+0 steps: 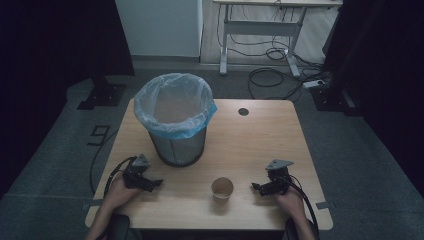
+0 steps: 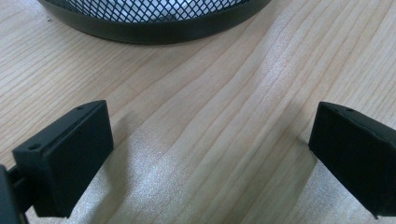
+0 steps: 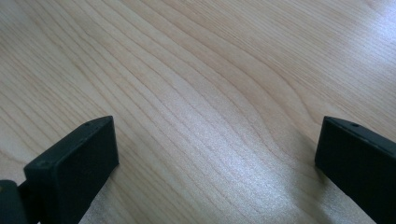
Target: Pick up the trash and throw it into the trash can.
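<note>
A paper cup (image 1: pixel 222 188) stands upright near the table's front edge, between my two hands. A black mesh bin (image 1: pixel 176 120) lined with a clear blue-edged bag stands at the back left; its base rim (image 2: pixel 154 28) is at the top of the left gripper view. My left gripper (image 1: pixel 155 184) rests on the table in front of the bin, open, with bare wood between its jaws (image 2: pixel 210 154). My right gripper (image 1: pixel 257 188) lies to the right of the cup, open and empty over bare wood (image 3: pixel 217 158). Neither gripper touches the cup.
The wooden table (image 1: pixel 265 145) has a round cable hole (image 1: pixel 243 111) at the back. Beyond it are a white desk frame (image 1: pixel 260 30) and loose cables (image 1: pixel 275 75) on the grey floor. Dark curtains hang at both sides.
</note>
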